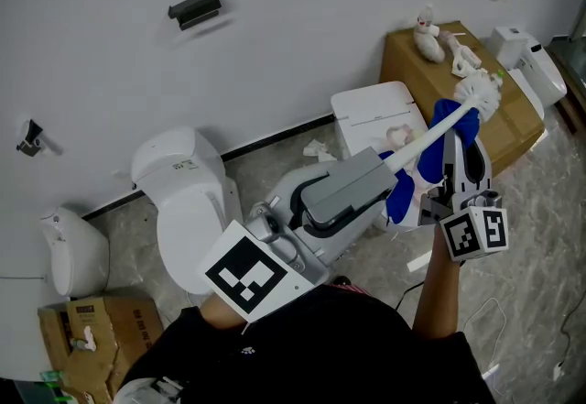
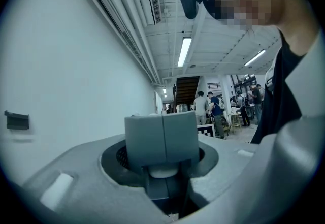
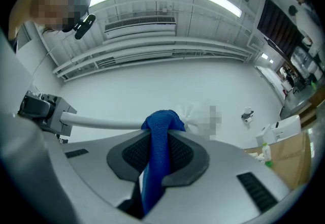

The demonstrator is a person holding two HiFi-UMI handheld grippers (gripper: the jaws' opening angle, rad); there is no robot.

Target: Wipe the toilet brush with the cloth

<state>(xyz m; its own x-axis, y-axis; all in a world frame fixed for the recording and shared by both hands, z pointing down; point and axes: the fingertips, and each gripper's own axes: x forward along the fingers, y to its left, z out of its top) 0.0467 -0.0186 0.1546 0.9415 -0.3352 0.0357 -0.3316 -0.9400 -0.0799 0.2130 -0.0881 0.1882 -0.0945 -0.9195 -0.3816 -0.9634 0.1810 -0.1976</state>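
Note:
The white toilet brush (image 1: 438,129) slants up to the right, its bristle head (image 1: 481,92) over the cardboard box. My left gripper (image 1: 389,175) is shut on the low end of the handle; in the left gripper view its grey pads (image 2: 162,139) meet over the white handle end (image 2: 162,171). My right gripper (image 1: 461,175) is shut on the blue cloth (image 1: 450,132), which drapes over the shaft just below the bristles. In the right gripper view the cloth (image 3: 162,121) runs up between the jaws of that gripper (image 3: 158,142) and folds over the handle (image 3: 101,123), beside the bristles (image 3: 195,115).
A white toilet (image 1: 183,201) stands by the wall at left, with a white ceramic fixture (image 1: 73,251) and a cardboard box (image 1: 92,338) beyond it. A white lidded bin (image 1: 375,109) and a brown box (image 1: 513,127) carrying bottles sit at right. People (image 2: 203,106) stand far off.

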